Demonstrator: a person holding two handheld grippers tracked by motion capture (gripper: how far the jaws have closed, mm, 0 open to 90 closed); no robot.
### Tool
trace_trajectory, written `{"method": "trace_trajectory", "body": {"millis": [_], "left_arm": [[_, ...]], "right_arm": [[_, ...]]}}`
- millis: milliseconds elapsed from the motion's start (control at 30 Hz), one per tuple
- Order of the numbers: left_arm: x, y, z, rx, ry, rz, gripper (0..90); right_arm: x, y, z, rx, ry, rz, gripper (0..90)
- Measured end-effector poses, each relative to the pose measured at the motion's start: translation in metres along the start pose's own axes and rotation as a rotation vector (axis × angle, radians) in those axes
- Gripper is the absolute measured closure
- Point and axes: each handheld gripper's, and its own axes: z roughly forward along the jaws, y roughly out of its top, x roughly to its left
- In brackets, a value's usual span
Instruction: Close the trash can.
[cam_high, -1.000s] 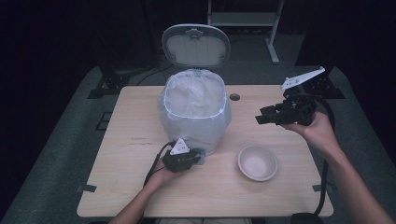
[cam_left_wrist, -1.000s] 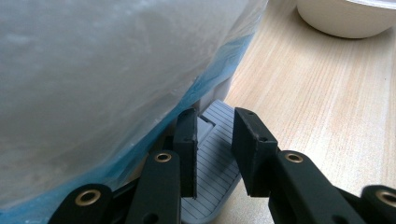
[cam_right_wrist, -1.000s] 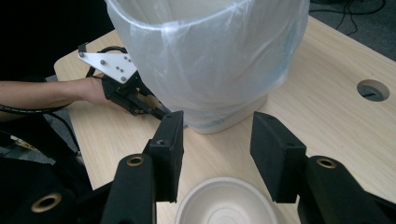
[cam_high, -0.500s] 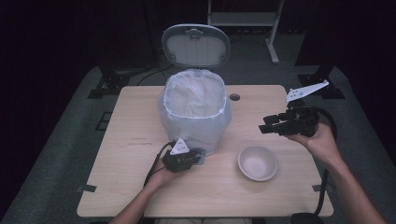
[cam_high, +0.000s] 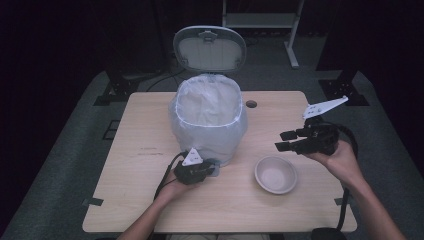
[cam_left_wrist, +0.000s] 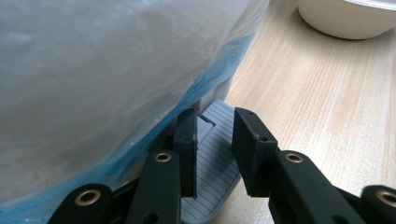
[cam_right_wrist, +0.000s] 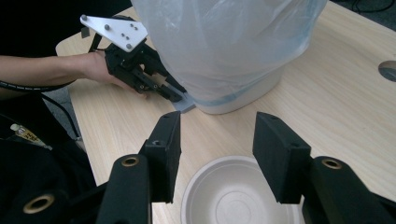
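Pressing ribbed grey pedal (cam_left_wrist: 210, 154): left tool (cam_left_wrist: 215, 154), narrow; right tool (cam_right_wrist: 217, 158) wide above round bowl (cam_right_wrist: 238, 196).

Tall lined bin (cam_high: 210, 122) planted mid-table, lid (cam_high: 210, 49) raised at its 12 o'clock, blocking any straight crossing between the table's halves. At the bin's 6 o'clock, grey pedal (cam_left_wrist: 212, 163) jutting from the base, left gripper (cam_high: 207, 169) pressed down on it, jaws about the pedal; no passage there under the bag's overhang. At the bin's 4 o'clock, bowl (cam_high: 276, 174) sitting apart from it, a strip of bare table (cam_high: 130, 200) between the two. Right gripper (cam_high: 283, 140) hanging at the bowl's 1 o'clock, jaws just opening with nothing between, clear air beneath. Broad open board at the bin's 9 and 3 o'clock, small round hole (cam_high: 251, 104) at its 2 o'clock.
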Motion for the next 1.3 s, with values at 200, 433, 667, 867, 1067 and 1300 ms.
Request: {"method": "trace_trajectory", "body": {"millis": [200, 433, 667, 867, 1067, 1300], "left_arm": [[0.000, 0.000, 0.000, 0.000, 0.000, 0.000, 71.3], [0.000, 0.000, 0.000, 0.000, 0.000, 0.000, 71.3], [0.000, 0.000, 0.000, 0.003, 0.001, 0.002, 71.3], [0.000, 0.000, 0.000, -0.001, 0.000, -0.003, 71.3], [0.000, 0.000, 0.000, 0.002, 0.003, -0.002, 71.2], [0.000, 0.000, 0.000, -0.001, 0.004, -0.004, 71.3]], "right_arm": [[0.002, -0.009, 0.006, 0.004, 0.007, -0.001, 49.0], [0.005, -0.024, 0.013, 0.011, 0.015, -0.002, 47.9], [0.004, -0.036, 0.022, 0.025, 0.019, 0.016, 46.8], [0.006, -0.044, 0.026, 0.028, 0.022, 0.009, 46.1], [0.009, -0.049, 0.029, 0.029, 0.022, 0.000, 45.7], [0.012, -0.060, 0.039, 0.044, 0.032, -0.008, 44.9]]}}
